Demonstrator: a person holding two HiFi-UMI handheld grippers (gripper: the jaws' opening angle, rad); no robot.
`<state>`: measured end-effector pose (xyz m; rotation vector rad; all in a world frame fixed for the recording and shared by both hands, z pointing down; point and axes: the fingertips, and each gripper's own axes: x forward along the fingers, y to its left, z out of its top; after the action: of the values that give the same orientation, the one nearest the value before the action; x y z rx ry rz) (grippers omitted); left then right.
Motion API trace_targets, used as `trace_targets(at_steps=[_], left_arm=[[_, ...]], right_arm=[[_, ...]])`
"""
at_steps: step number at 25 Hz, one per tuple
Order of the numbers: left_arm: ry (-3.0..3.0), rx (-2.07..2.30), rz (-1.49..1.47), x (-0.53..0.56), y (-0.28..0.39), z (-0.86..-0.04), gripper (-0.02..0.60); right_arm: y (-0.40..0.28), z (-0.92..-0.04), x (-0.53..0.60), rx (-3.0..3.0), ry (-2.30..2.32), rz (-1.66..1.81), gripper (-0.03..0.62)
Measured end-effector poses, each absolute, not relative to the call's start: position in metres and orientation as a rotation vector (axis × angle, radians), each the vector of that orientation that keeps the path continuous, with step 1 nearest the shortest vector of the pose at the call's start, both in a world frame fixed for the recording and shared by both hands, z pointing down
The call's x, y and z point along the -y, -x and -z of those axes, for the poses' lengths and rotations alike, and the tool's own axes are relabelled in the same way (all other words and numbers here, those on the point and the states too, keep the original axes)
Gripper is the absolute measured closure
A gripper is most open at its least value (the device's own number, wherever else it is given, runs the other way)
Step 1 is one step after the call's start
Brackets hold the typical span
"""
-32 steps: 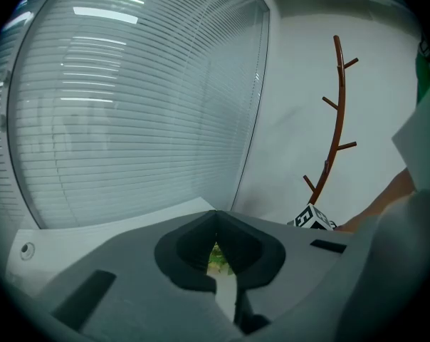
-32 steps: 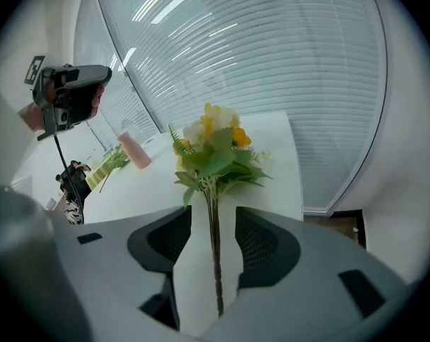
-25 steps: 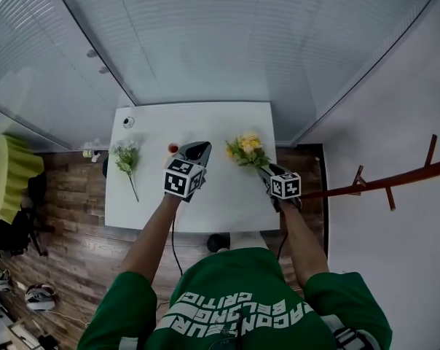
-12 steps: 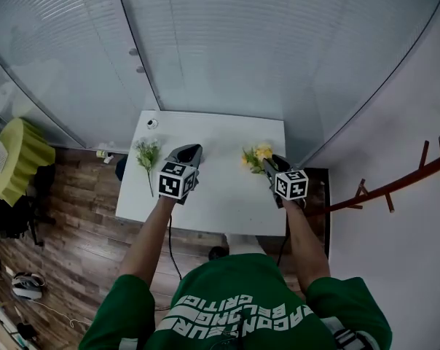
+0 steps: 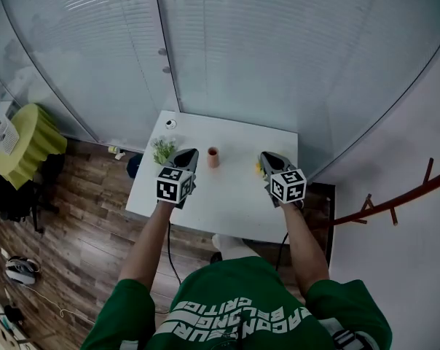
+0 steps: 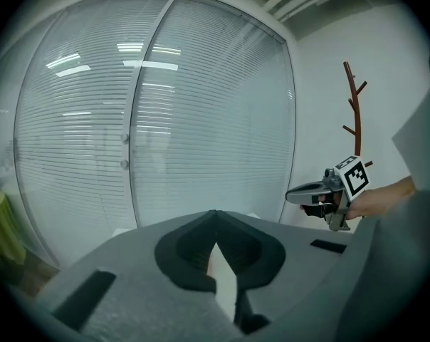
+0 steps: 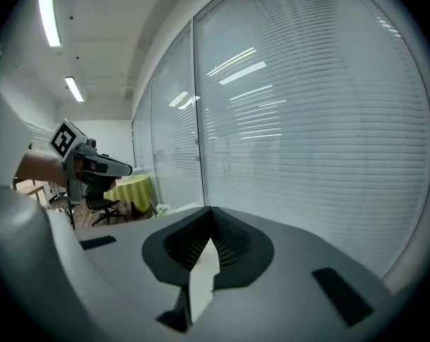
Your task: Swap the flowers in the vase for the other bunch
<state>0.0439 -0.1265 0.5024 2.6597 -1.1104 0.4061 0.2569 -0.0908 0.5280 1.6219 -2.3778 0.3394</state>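
A small terracotta vase stands with nothing in it on the white table, between my two grippers. The white-and-green bunch lies on the table's left side, just beyond my left gripper. Only a yellow sliver of the other bunch shows beside my right gripper. Both grippers are held up in the air, pointing at the glass wall. The left gripper is shut on nothing. The jaws of the right gripper have just closed, with nothing between them.
A glass wall with blinds rises right behind the table. A brown coat rack stands at the right. A round table with a yellow-green cloth is at the far left. Wood floor surrounds the table.
Both grippers have risen and the head view has tilted up. The yellow bunch was at the right gripper's tip and is now nearly hidden beside it. The vase now shows between the grippers.
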Motion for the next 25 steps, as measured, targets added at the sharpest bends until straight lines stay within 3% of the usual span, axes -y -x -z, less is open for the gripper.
trace_targets(at_steps=[11,25], left_arm=[[-2.642,1.145,-0.436,0.166,-0.027,-0.524,0.577],[-2.651,1.09,-0.49,0.231,-0.04,-0.545,0.577]], right_arm=[[-0.22,-0.536,0.143,2.46,-1.536,-0.34,0.58],[-0.221,-0.555,0.198,2.434,-1.546,-0.389,0.58]])
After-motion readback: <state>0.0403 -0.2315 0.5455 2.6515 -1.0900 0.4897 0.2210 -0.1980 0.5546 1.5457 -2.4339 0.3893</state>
